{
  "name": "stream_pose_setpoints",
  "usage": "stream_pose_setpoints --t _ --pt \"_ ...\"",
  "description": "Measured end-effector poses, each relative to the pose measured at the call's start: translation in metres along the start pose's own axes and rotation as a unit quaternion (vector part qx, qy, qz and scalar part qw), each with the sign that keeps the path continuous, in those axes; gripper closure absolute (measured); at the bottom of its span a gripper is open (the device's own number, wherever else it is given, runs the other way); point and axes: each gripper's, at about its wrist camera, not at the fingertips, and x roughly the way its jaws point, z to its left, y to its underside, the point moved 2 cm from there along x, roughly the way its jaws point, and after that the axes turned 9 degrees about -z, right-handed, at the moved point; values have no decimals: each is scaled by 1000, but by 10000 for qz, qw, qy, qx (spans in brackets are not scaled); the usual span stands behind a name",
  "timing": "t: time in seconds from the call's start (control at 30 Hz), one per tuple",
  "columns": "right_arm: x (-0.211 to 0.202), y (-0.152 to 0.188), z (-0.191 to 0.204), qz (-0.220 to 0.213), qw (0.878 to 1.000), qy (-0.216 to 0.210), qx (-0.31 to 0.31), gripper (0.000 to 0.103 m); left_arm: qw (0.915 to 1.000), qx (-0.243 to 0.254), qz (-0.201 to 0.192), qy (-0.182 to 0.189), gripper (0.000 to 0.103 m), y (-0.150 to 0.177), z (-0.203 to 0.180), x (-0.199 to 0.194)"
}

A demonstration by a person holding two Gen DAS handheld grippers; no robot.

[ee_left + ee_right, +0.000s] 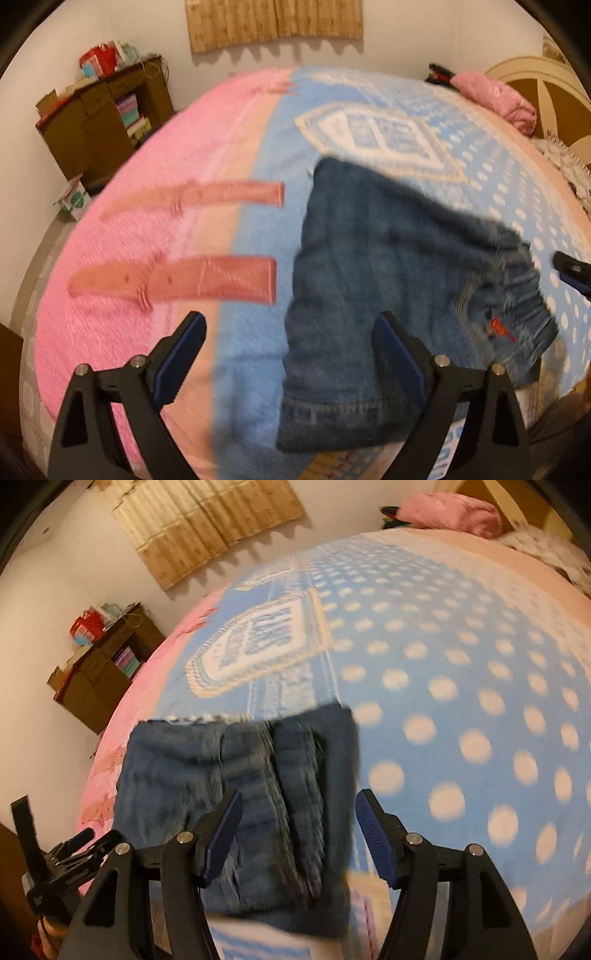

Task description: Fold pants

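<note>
Dark blue jeans point(388, 277) lie folded into a compact block on a pink and blue blanket point(129, 258) that covers a bed. My left gripper point(290, 321) hovers open over the jeans' left edge, its right finger above the denim and its left finger above bare blanket. In the right wrist view the jeans point(177, 782) show a seam and a pleated fold. My right gripper point(300, 797) stands open above that fold, and its pads do not press on the cloth. Both pictures are blurred.
The dotted blue blanket point(461, 701) spreads far to the right. A brown shelf point(99, 122) with boxes stands against the wall at left. A pink pillow point(495, 96) and a headboard point(535, 85) are at the far right. A small carton point(74, 201) sits on the floor.
</note>
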Motion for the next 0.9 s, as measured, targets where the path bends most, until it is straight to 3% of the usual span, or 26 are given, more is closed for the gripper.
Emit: stream_pose_setpoints --t 0.1,0.17,0.3,0.4,0.43,0.5,0.53,0.57,0.63,0.8,0.9 --pt "32 -15 0 205 9997 104 -8 38 9998 149 -118 -53 8 -20 0 4" --pt "52 -18 6 316 9995 -42 -55 38 9994 267 -163 -116 8 -34 -2 11" --pt "85 -5 26 630 9943 170 -842 39 9991 331 110 -227 8 -47 0 38" --pt "89 -7 17 706 9958 132 -569 43 9990 293 256 -221 8 -41 1 49" --pt "88 -8 17 648 9960 210 -586 48 9988 313 292 -226 8 -38 0 52" --pt "82 -12 18 306 9923 786 -907 67 9984 346 352 -285 8 -33 -2 57" --pt "81 -15 11 199 9870 1285 -948 103 9983 339 374 -299 8 -31 -4 59" --pt "83 -14 -4 249 9864 1467 -691 102 9983 323 402 -272 8 -29 -5 62" --pt "88 -2 -38 669 9918 1060 233 102 9985 292 381 -245 8 -27 -5 63" --pt "42 0 -52 95 9961 612 624 102 9993 37 365 -112 3 -19 5 68" --pt "33 -15 -40 -49 9967 250 769 102 9989 -231 415 -2 3 -16 11 65"
